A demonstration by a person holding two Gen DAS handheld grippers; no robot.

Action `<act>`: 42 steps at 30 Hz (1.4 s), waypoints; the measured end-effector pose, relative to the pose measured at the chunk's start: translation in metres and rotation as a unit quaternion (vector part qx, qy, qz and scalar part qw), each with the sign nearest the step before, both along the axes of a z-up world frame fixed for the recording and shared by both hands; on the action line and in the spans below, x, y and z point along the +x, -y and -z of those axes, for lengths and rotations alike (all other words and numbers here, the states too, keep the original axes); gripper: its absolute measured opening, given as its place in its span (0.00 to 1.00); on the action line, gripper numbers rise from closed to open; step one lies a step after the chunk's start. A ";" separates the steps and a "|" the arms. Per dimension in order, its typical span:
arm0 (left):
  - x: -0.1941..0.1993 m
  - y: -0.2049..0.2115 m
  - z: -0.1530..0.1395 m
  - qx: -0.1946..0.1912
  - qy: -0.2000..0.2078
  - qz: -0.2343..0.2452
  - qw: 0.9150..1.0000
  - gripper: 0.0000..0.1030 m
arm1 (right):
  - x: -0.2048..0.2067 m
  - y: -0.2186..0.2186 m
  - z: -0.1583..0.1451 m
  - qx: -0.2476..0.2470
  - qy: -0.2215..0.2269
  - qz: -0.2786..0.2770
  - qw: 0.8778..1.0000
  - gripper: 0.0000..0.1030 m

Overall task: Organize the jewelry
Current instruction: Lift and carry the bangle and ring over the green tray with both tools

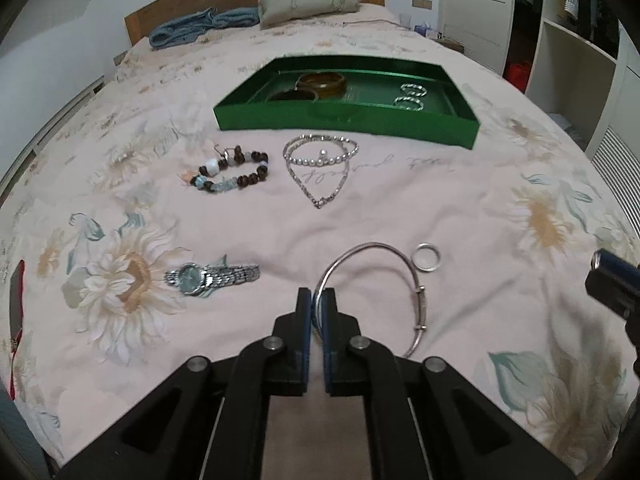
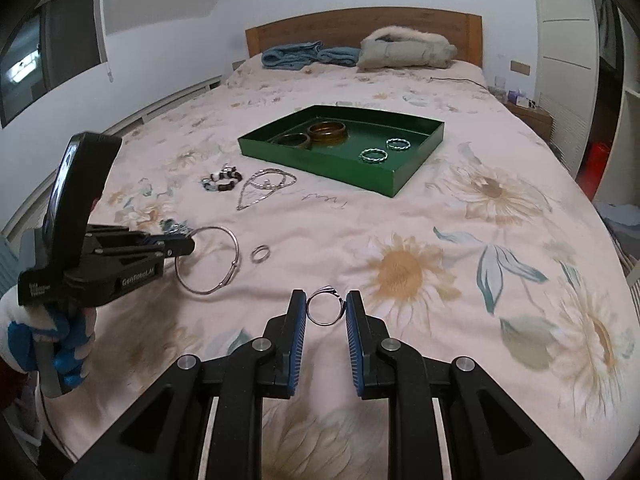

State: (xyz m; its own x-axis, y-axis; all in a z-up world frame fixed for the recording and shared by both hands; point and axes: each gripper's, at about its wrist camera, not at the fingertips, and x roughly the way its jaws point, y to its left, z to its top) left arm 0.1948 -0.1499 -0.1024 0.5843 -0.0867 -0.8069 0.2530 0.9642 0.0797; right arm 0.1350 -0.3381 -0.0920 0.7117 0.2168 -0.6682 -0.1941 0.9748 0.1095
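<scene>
My left gripper [image 1: 316, 304] is shut on the near rim of a thin silver bangle [image 1: 418, 292], which hangs just above the floral bedspread. The right wrist view shows that gripper [image 2: 188, 245] from the side, clamped on the bangle [image 2: 236, 248]. My right gripper [image 2: 326, 306] is shut on a silver ring [image 2: 320, 322] with a small setting on top, held upright between the blue pads. Farther up the bed sits a green tray [image 1: 344, 118] [image 2: 320, 164] holding two brown bangles and two twisted silver rings.
On the bedspread lie a plain silver ring [image 1: 427, 257], a silver watch [image 1: 212, 276], a beaded bracelet [image 1: 232, 172], and a chain necklace with a pearl bracelet [image 1: 320, 152]. A folded coat and blue clothes lie by the headboard. Shelving stands on the right.
</scene>
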 end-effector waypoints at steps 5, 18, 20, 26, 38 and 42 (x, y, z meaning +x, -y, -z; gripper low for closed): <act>-0.023 -0.005 -0.019 0.000 0.017 0.006 1.000 0.04 | -0.024 -0.009 -0.011 -0.002 0.013 -0.003 1.000 0.19; -0.077 -0.027 -0.067 -0.013 0.064 0.012 0.998 0.04 | -0.080 -0.020 -0.042 -0.005 0.055 0.001 0.998 0.19; -0.083 -0.030 -0.075 -0.016 0.073 0.013 0.997 0.04 | -0.086 -0.022 -0.047 -0.007 0.061 0.002 0.998 0.19; -0.100 -0.038 -0.098 -0.026 0.097 0.018 0.995 0.04 | -0.103 -0.026 -0.062 -0.016 0.079 0.005 0.997 0.19; -0.086 -0.050 -0.158 -0.048 0.152 0.018 0.987 0.04 | -0.095 -0.023 -0.107 -0.030 0.117 0.019 0.993 0.19; -0.064 -0.053 -0.176 -0.053 0.163 0.013 0.985 0.04 | -0.073 -0.018 -0.127 -0.030 0.130 0.026 0.991 0.19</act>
State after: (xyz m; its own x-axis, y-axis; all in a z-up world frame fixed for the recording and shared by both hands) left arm 0.1304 -0.0972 0.0737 0.8072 -0.1785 -0.5627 0.2547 0.9652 0.0592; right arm 0.0619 -0.3206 0.0347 0.8707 0.1411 -0.4711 -0.1581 0.9874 0.0036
